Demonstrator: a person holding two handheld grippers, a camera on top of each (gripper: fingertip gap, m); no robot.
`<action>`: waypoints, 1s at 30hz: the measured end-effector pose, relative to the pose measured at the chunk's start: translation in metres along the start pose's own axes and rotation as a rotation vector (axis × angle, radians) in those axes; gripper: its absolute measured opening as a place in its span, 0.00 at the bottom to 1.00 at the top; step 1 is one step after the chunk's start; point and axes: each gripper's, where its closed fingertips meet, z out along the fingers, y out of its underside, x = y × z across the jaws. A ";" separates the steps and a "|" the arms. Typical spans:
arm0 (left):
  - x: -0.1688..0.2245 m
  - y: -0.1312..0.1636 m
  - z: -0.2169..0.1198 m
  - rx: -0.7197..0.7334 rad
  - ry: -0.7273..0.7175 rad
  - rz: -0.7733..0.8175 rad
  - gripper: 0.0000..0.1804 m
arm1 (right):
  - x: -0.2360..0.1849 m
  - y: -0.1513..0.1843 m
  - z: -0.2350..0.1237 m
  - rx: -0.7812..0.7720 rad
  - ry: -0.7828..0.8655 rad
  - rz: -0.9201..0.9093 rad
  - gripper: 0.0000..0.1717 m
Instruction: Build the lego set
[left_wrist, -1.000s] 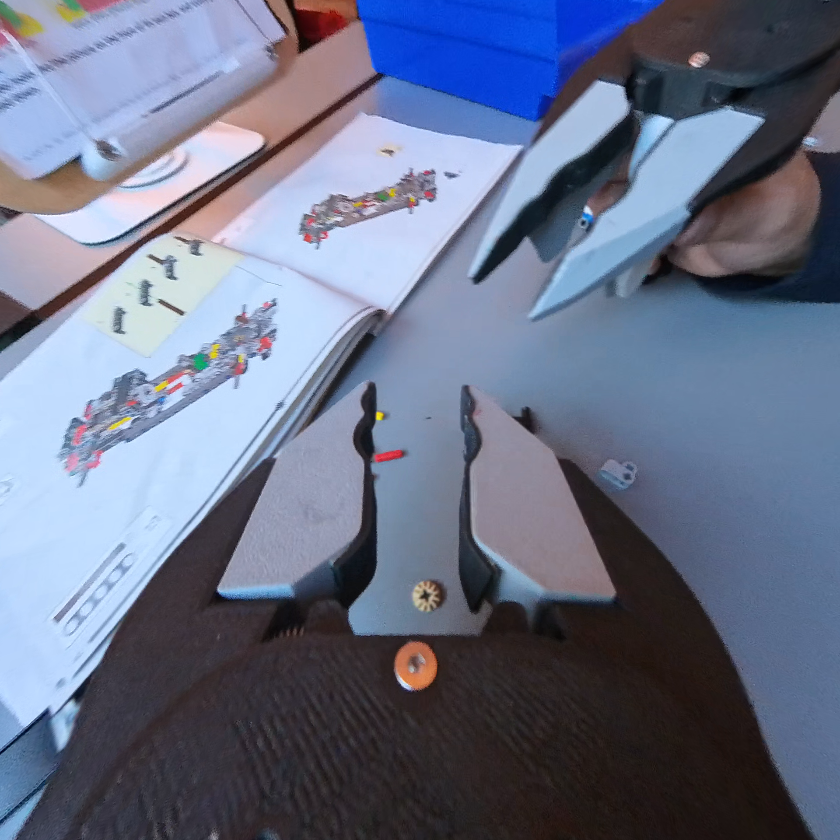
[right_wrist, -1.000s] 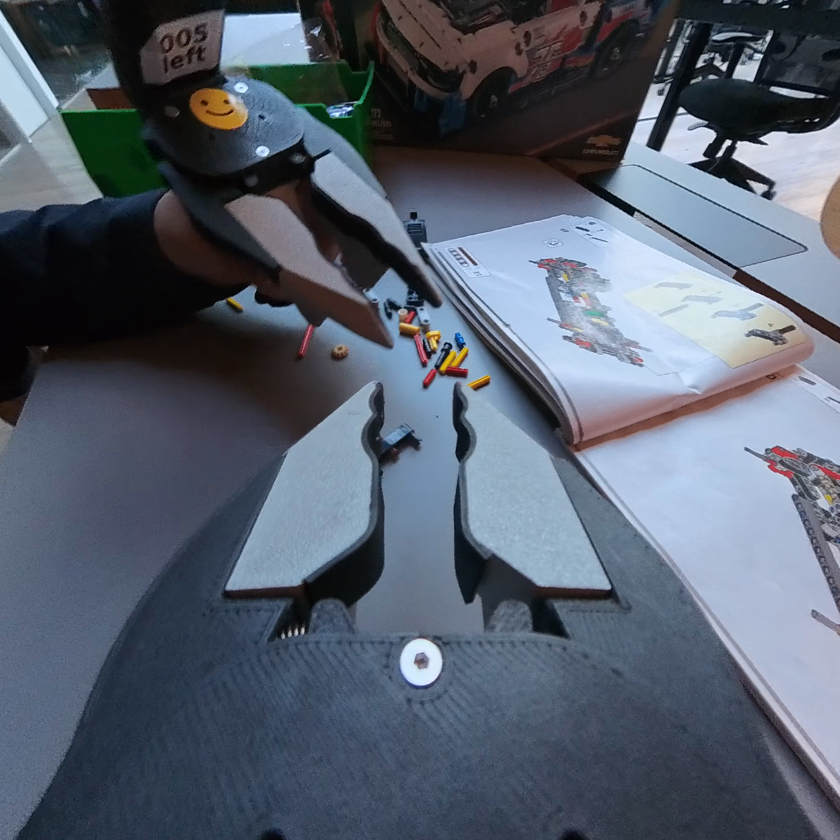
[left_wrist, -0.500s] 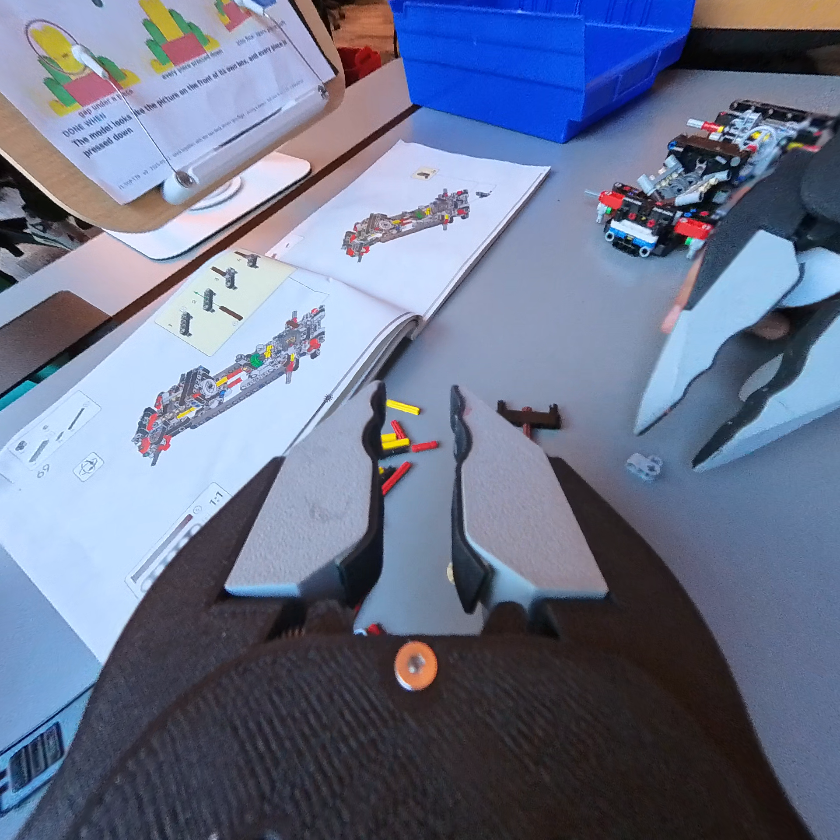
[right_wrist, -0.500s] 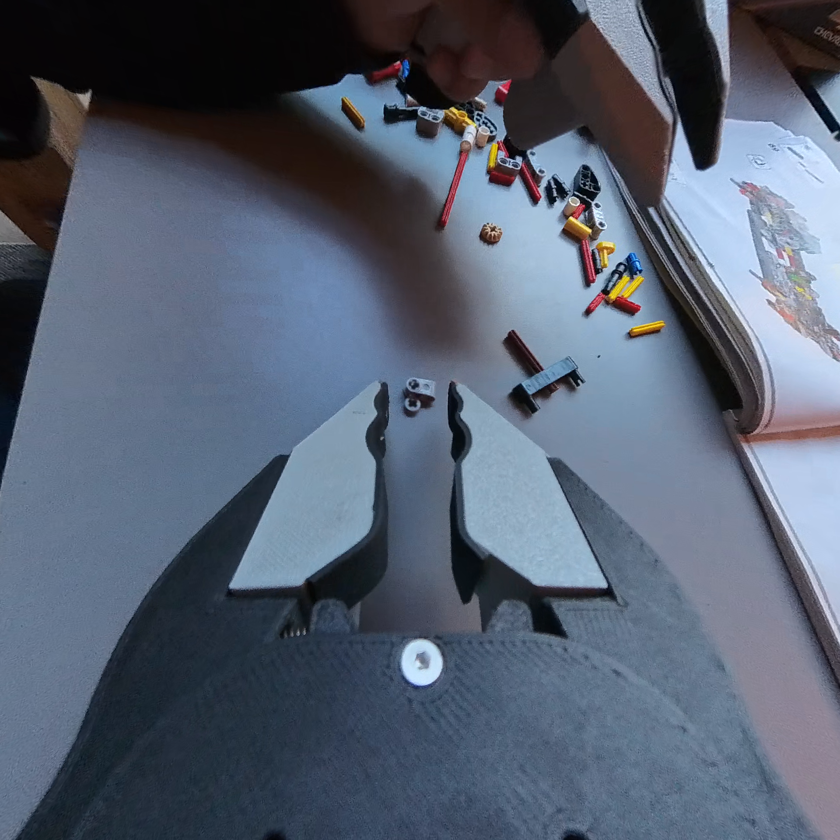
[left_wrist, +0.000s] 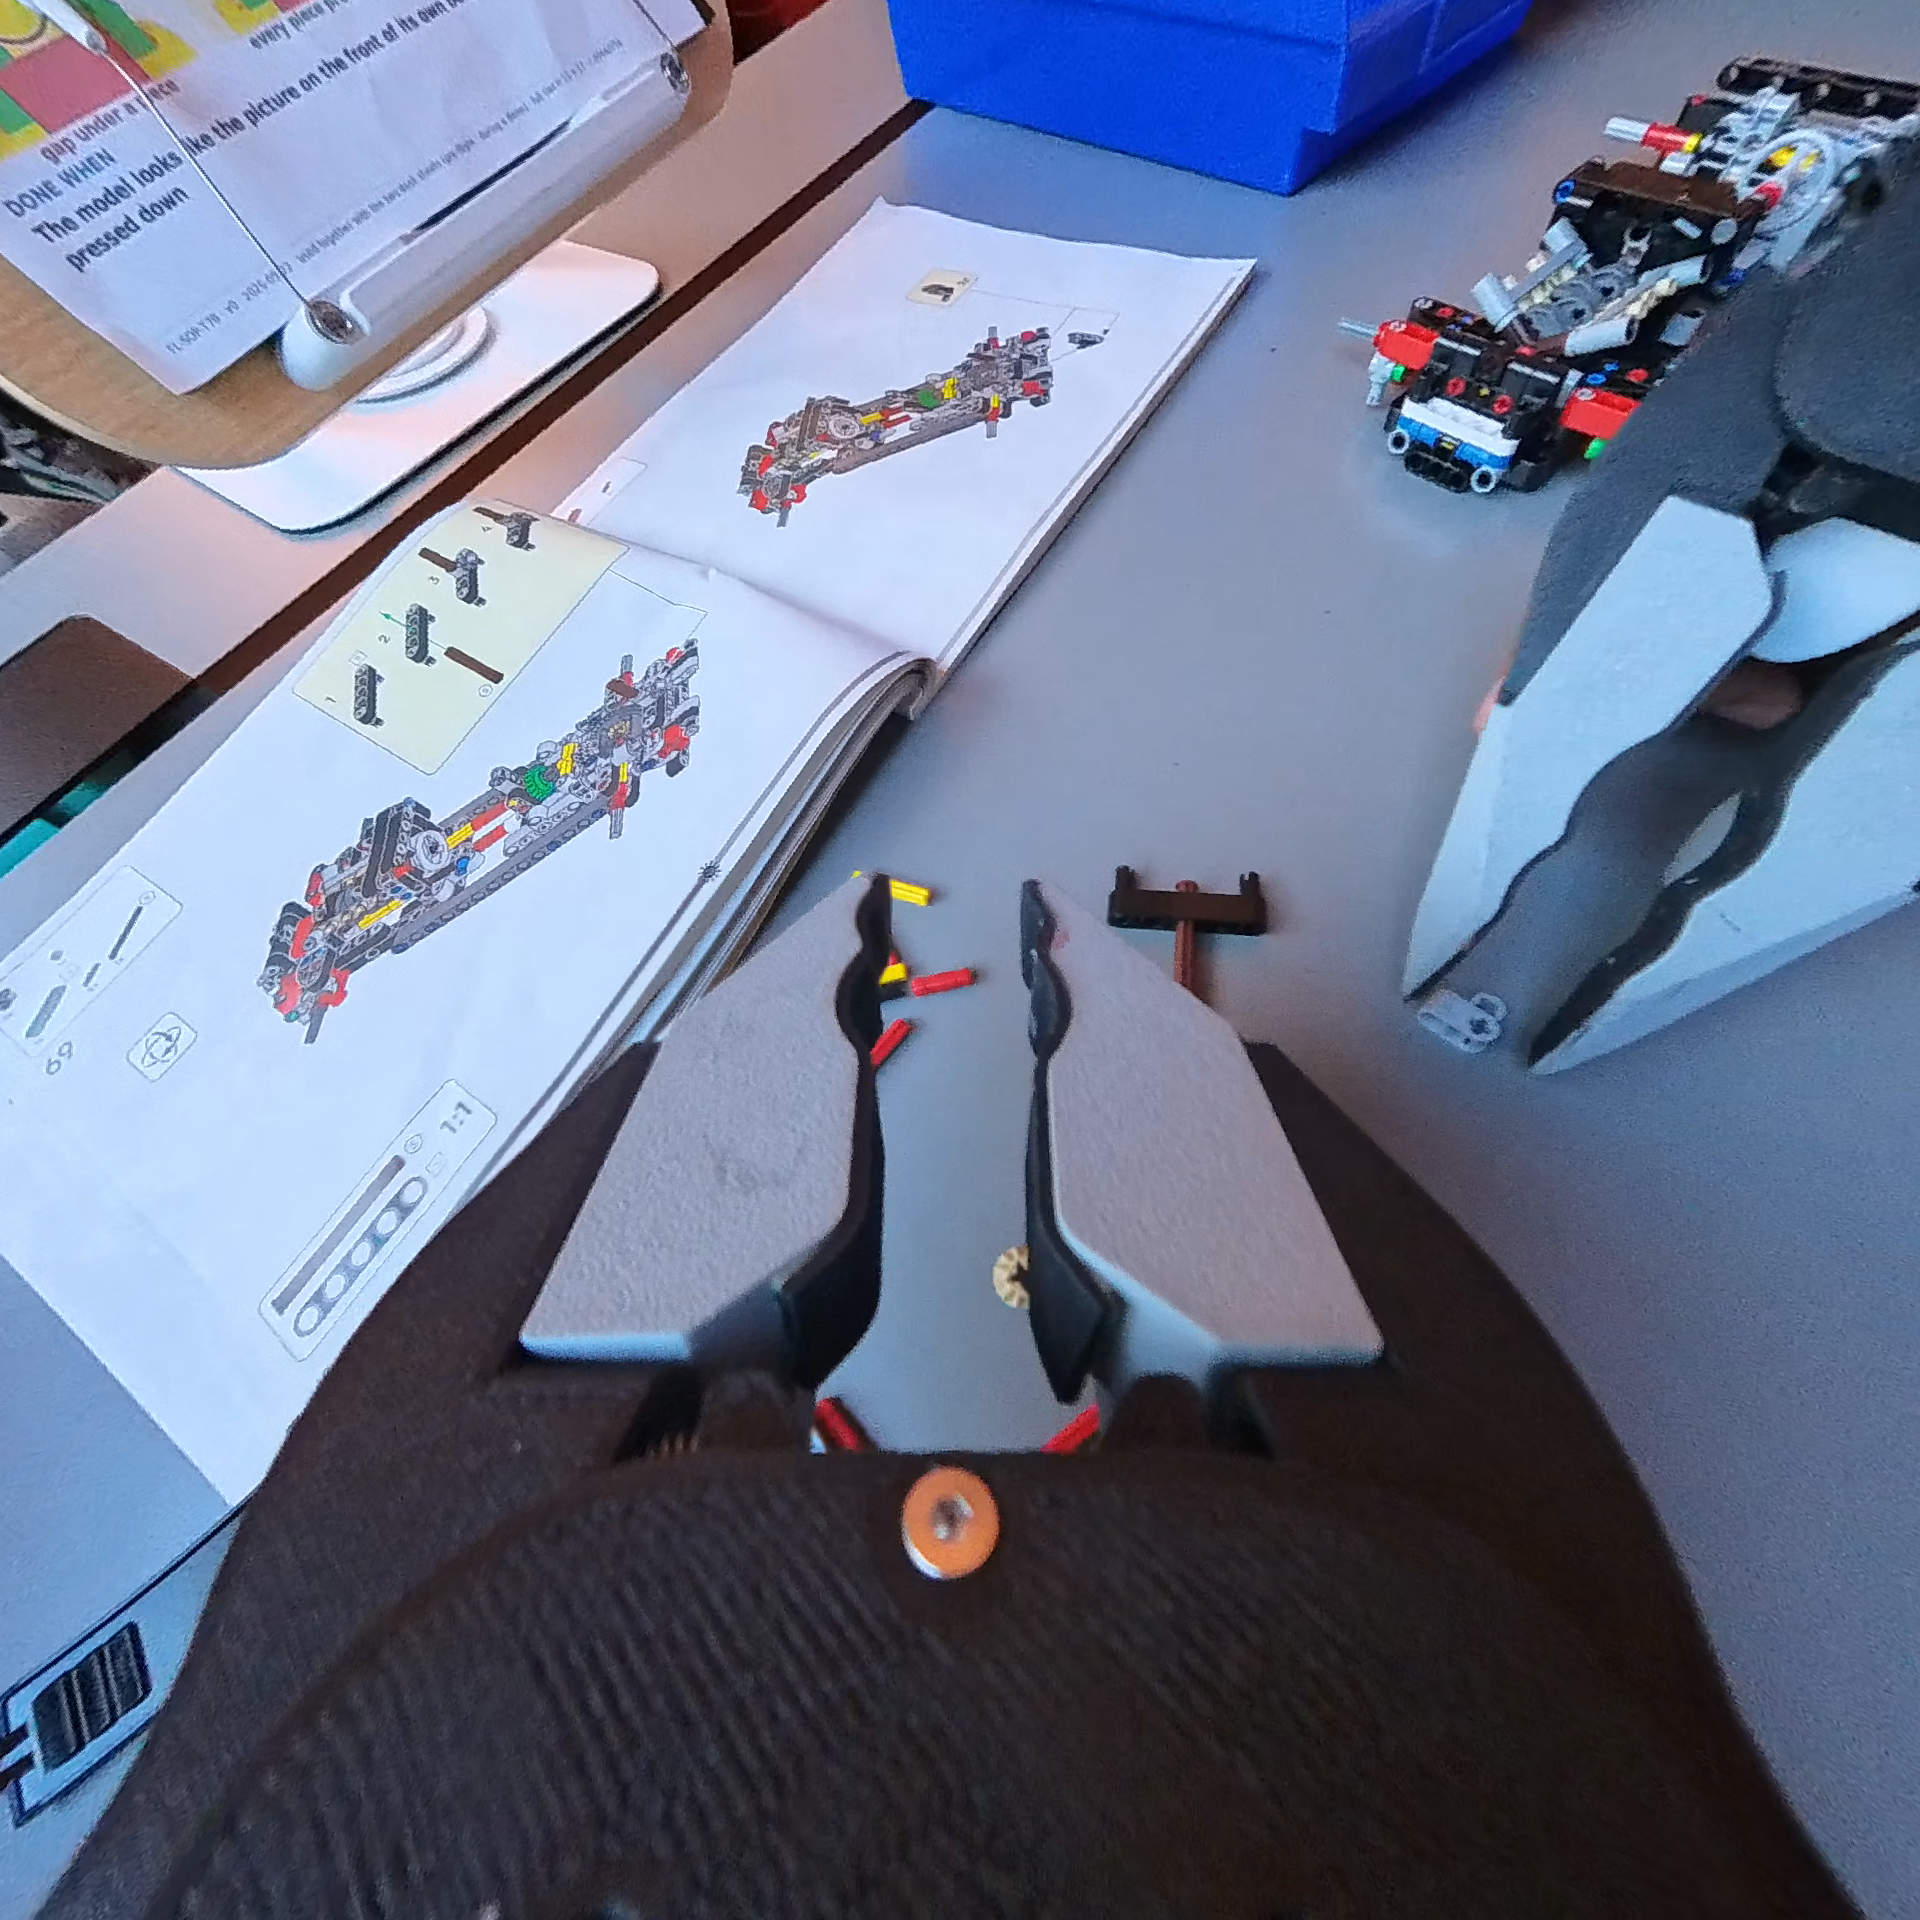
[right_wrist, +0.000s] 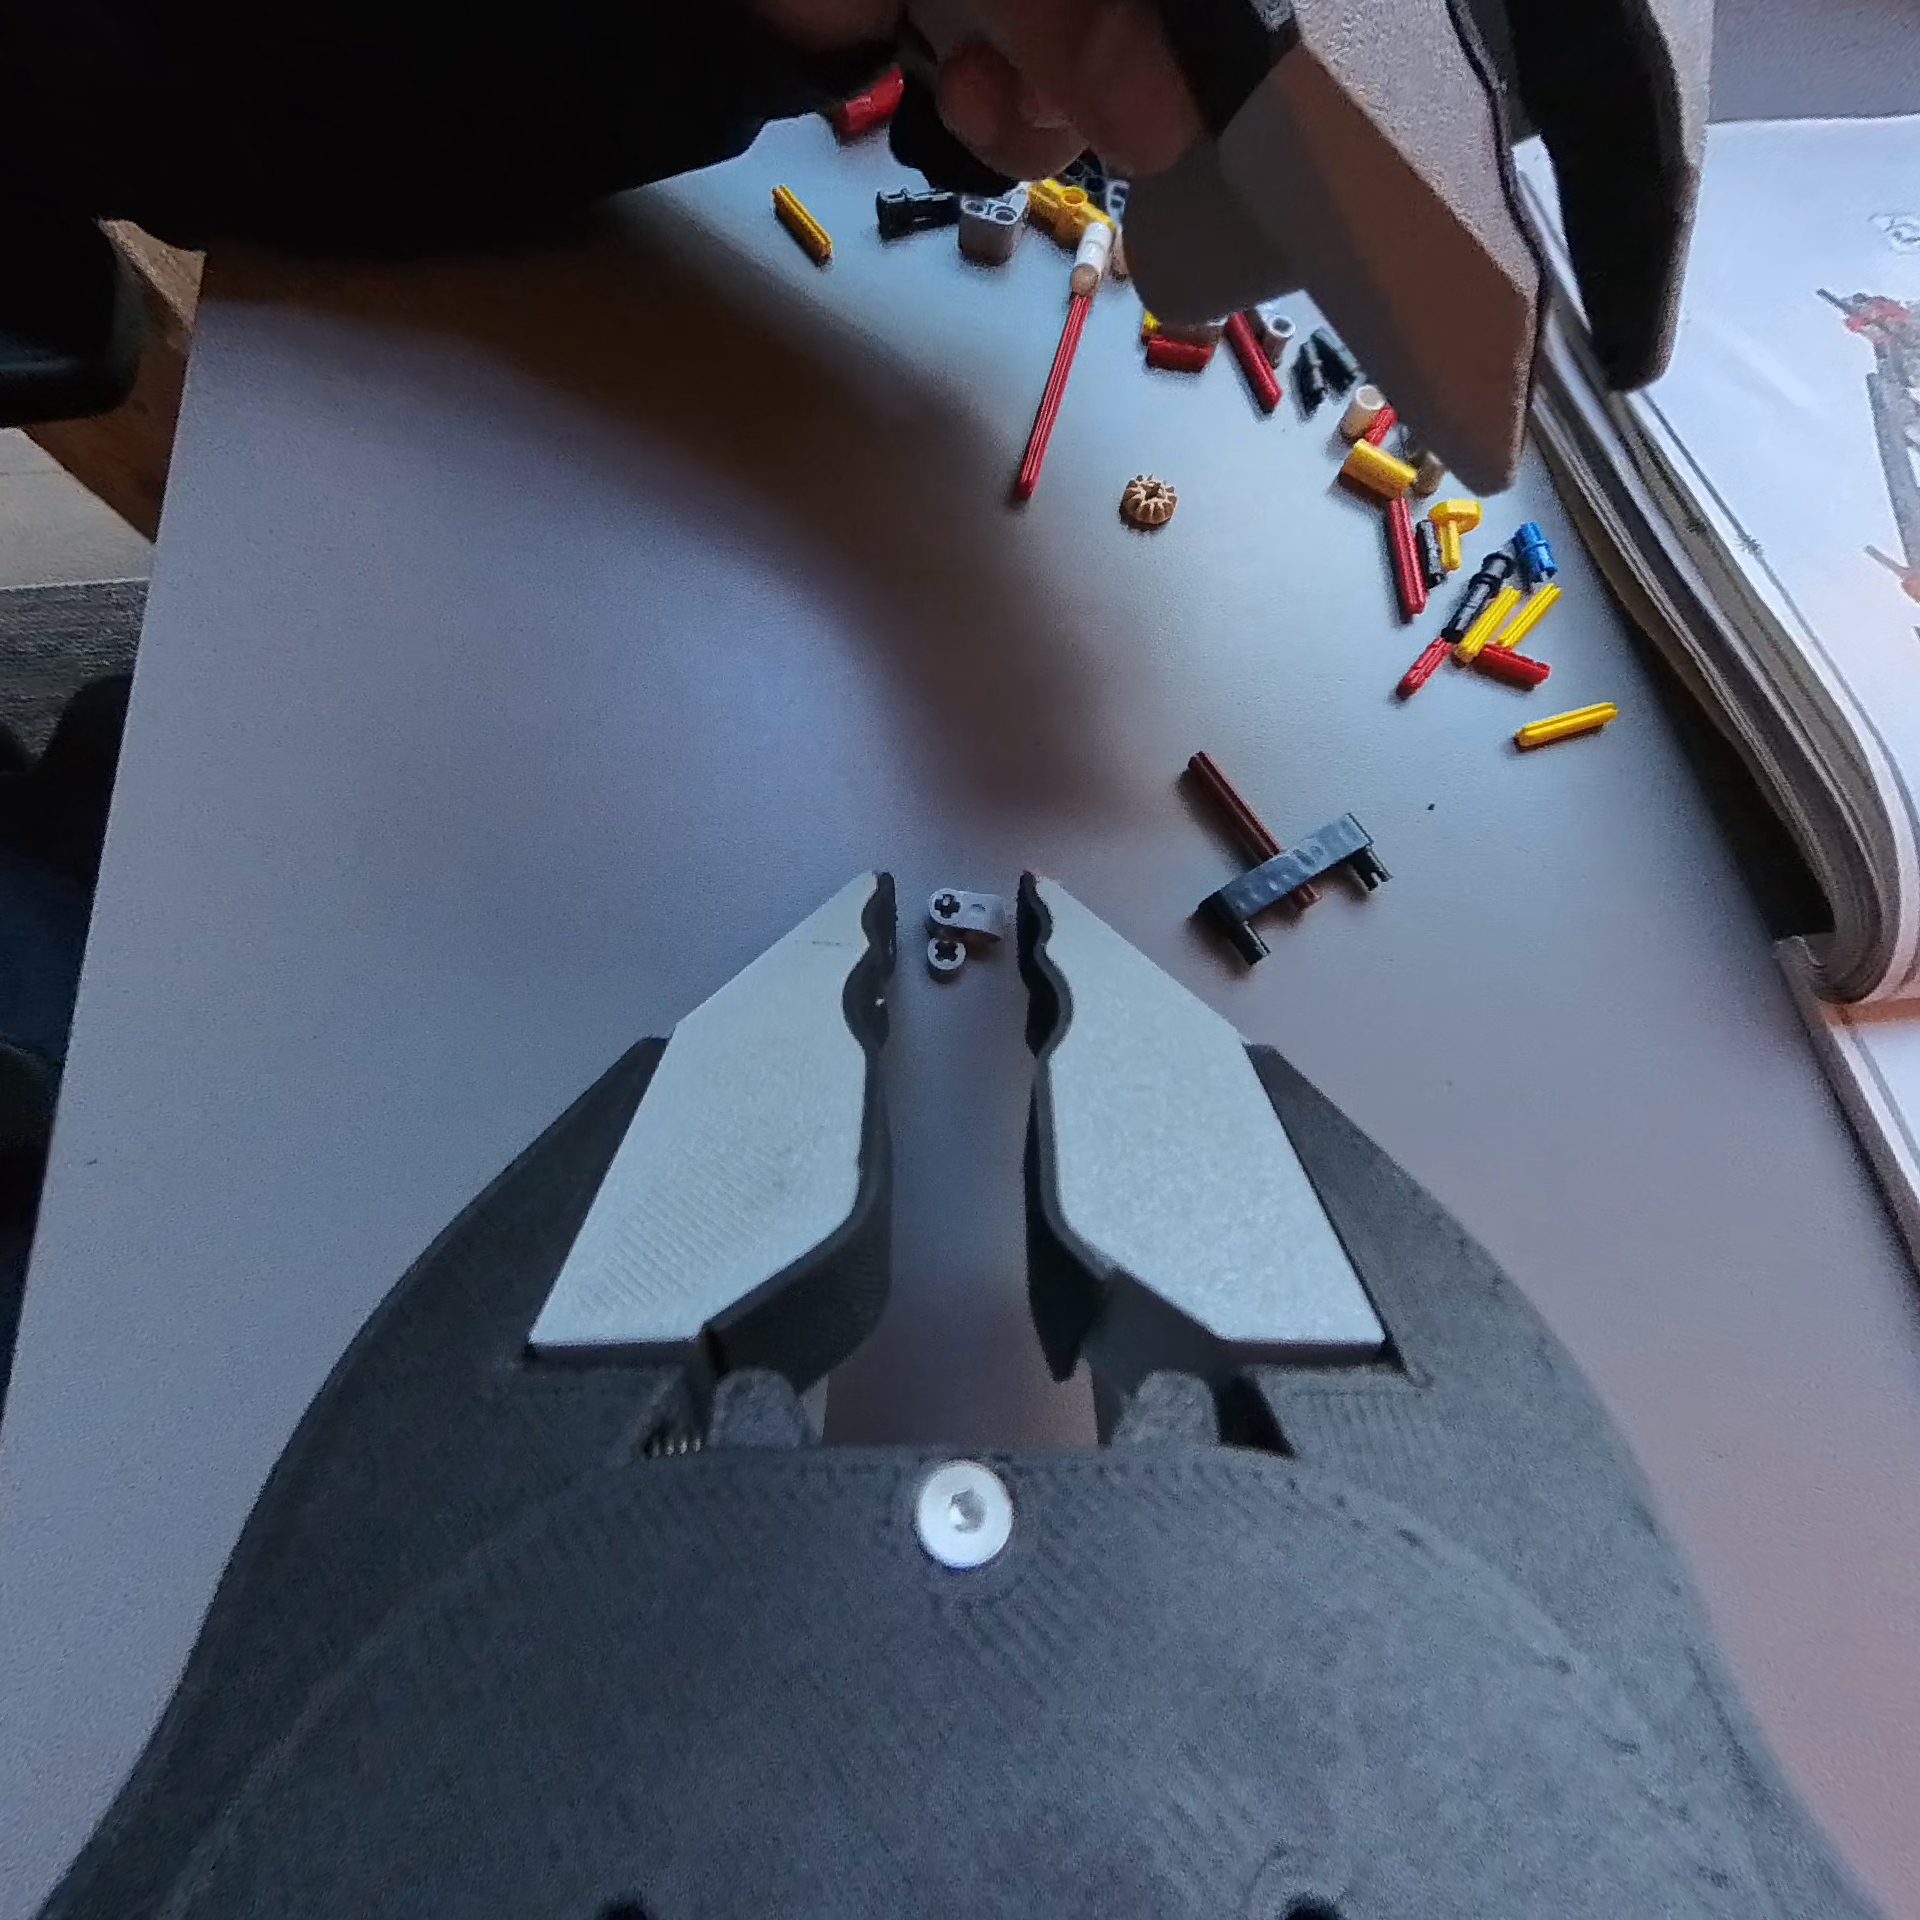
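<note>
Connector (right_wrist: 966, 916), small and grey, lies on the bench (right_wrist: 520, 727) between the parted fingertips of the right hand-held gripper (right_wrist: 954, 914), not gripped. Left hand-held gripper (left_wrist: 951, 914) hovers part-open, empty, over loose pins (left_wrist: 940, 980).

Your left gripper (left_wrist: 954, 914) hangs over the grey table (left_wrist: 1195, 665) with its jaws apart and nothing between the pads, and a few short red and yellow pins (left_wrist: 940, 979) lie on the table in the gap below. Just to its right lies a black bracket piece (left_wrist: 1184, 906) on a brown axle (left_wrist: 1185, 951), and further right your right gripper (left_wrist: 1475, 1023) points down with its tips either side of a small grey connector (left_wrist: 1463, 1018). An open instruction booklet (left_wrist: 623, 727) lies to your left, with a part-built model car (left_wrist: 1621, 301) far right and a blue bin (left_wrist: 1195, 73) behind it.
</note>
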 end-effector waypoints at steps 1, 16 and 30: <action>0.001 0.000 0.000 0.000 0.001 0.005 0.13 | 0.000 0.000 0.000 -0.004 -0.004 0.006 0.12; -0.001 0.002 0.003 0.001 -0.012 -0.080 0.10 | 0.002 -0.034 -0.036 0.315 -0.126 0.159 0.12; 0.015 0.000 0.010 0.021 0.054 -0.064 0.09 | 0.010 -0.041 -0.056 0.442 -0.145 0.222 0.12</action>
